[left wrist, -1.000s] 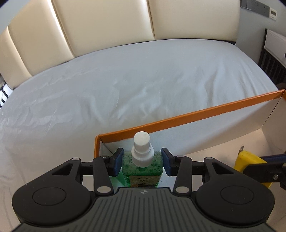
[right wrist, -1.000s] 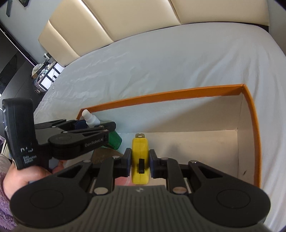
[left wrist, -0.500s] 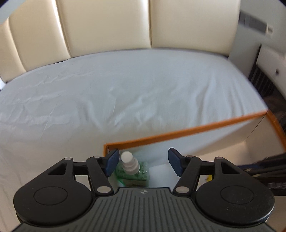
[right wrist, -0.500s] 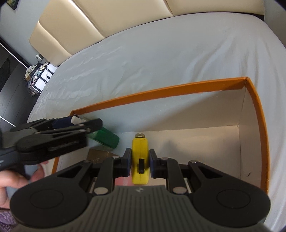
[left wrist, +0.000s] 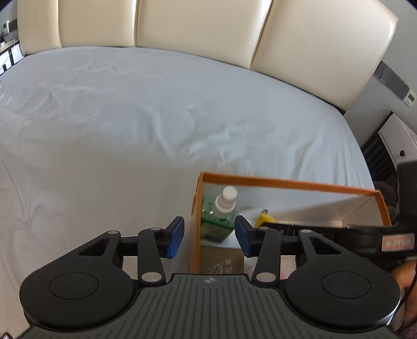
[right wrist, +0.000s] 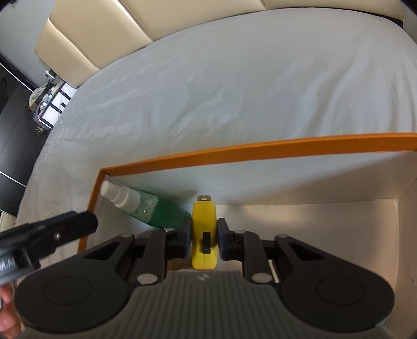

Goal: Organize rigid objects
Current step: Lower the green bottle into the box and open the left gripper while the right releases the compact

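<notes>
Right gripper (right wrist: 204, 238): blue-padded fingers (right wrist: 186, 238) clamped on the two flat sides of a yellow tape measure (right wrist: 204, 224), which stands on edge, metal hook end forward, black slide button facing up, held inside the box close to its far wall. Left gripper (left wrist: 208, 236): fingers (left wrist: 175, 236) parted and closing, nothing pressed between them; one finger sits outside the box's left wall, the other over the box interior, so the wall lies in the gap. Green spray bottle (left wrist: 218, 220): white nozzle cap, green liquid, printed label; free of both grippers, resting in the box's far left corner, tilted with its cap leaning toward that corner, its base just beside the tape measure in the right wrist view. Box (right wrist: 260, 151): open-topped cardboard, orange rim and outer faces, pale inner walls and floor; a brownish printed item (left wrist: 221, 260) lies on its floor near the bottle, too hidden to identify. Bed (left wrist: 130, 117): pale grey-white sheet, lightly creased, carries the box. Headboard (left wrist: 195, 23): cream padded panels behind the bed. Part of a hand (right wrist: 6, 313) shows at the lower left edge of the right wrist view, holding the left gripper's handle.
</notes>
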`<control>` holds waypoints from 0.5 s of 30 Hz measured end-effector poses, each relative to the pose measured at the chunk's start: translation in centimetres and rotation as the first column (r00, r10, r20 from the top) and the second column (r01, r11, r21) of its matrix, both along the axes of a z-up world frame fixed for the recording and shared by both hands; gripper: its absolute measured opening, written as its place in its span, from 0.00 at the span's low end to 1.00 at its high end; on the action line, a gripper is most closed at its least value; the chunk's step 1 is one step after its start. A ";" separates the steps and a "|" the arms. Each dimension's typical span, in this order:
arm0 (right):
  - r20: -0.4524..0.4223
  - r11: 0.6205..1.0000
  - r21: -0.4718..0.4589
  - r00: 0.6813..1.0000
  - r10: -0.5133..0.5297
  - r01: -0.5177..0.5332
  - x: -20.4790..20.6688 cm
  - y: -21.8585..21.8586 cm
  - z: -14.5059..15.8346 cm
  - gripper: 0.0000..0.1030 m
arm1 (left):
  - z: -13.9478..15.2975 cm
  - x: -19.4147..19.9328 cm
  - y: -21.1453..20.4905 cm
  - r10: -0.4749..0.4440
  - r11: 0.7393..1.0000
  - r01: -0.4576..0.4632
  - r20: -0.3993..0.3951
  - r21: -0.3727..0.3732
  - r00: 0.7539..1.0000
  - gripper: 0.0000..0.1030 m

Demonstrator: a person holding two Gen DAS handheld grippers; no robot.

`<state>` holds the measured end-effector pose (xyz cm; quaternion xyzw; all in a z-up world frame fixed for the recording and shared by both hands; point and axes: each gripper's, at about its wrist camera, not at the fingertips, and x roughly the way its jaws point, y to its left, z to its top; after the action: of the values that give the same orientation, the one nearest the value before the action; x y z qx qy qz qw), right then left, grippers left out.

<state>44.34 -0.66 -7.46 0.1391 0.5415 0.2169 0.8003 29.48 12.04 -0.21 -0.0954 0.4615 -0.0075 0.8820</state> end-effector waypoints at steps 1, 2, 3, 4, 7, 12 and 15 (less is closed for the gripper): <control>-0.004 1.000 -0.004 1.000 0.002 -0.002 0.1 0.3 -0.2 0.18 | -0.3 -0.1 0.2 0.000 1.000 0.000 -0.007 -0.009 1.000 0.47; -0.008 1.000 -0.007 1.000 0.003 -0.003 0.3 0.7 -0.4 0.18 | -0.6 -0.2 0.4 0.001 1.000 -0.001 -0.012 -0.021 1.000 0.47; -0.013 1.000 -0.007 1.000 0.005 -0.005 0.5 1.0 -0.6 0.18 | -0.9 -0.3 0.6 0.000 1.000 0.000 -0.016 -0.031 1.000 0.46; -0.017 1.000 -0.005 1.000 0.008 -0.008 0.6 1.2 -0.8 0.18 | -1.1 -0.4 0.6 -0.005 0.999 0.004 -0.019 -0.036 1.000 0.43; -0.028 1.000 -0.012 1.000 0.012 -0.012 0.9 1.9 -1.4 0.18 | -1.7 -0.7 0.7 -0.019 0.999 0.017 -0.025 -0.046 1.000 0.42; -0.037 1.000 -0.024 0.999 0.010 -0.011 1.1 2.0 -2.0 0.18 | -2.1 -1.0 0.7 -0.026 0.998 0.024 -0.035 -0.055 0.999 0.42; -0.018 0.996 -0.088 1.000 0.005 -0.007 1.0 2.5 -1.8 0.23 | -2.1 -1.0 0.6 -0.026 0.998 0.024 -0.033 -0.056 0.999 0.42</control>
<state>45.34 1.83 -9.27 0.1038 0.5582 0.1939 0.8000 28.45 12.60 -2.33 -0.1143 0.4771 -0.0299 0.8709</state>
